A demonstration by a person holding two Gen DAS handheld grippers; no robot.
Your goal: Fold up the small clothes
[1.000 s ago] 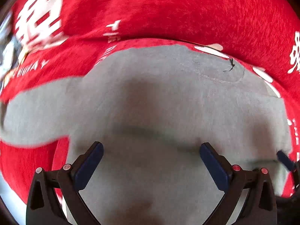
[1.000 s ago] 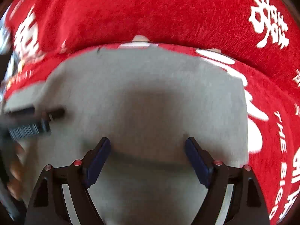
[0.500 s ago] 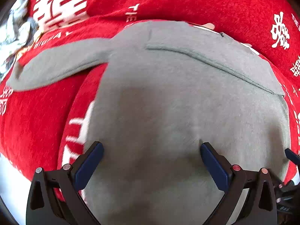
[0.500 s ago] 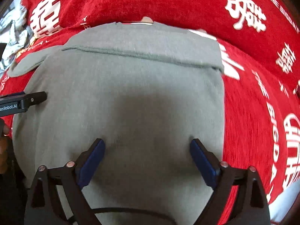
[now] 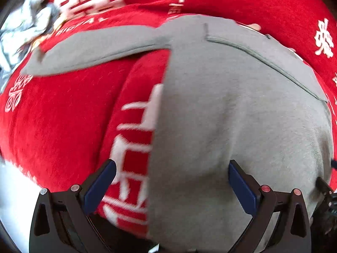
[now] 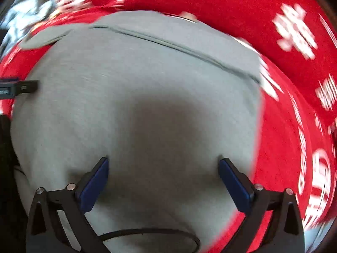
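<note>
A small grey long-sleeved garment (image 5: pixel 231 109) lies flat on a red cloth with white characters (image 5: pixel 63 126). Its near half is folded over the far half, with a fold edge across the top. One grey sleeve (image 5: pixel 94 48) sticks out to the left. My left gripper (image 5: pixel 170 179) is open and empty, above the garment's left edge. My right gripper (image 6: pixel 163 177) is open and empty over the garment (image 6: pixel 147 84), near its right side. The left gripper's tip (image 6: pixel 19 87) shows at the left of the right wrist view.
The red cloth (image 6: pixel 294 116) covers the whole surface around the garment. A crumpled grey-and-white patterned piece (image 5: pixel 19 33) lies at the far left. A pale strip (image 5: pixel 12 185) shows at the near left beyond the red cloth.
Both grippers have pulled back and up from the garment, so more of it shows. The left gripper has shifted left over the garment's left edge. The sleeve has come into view.
</note>
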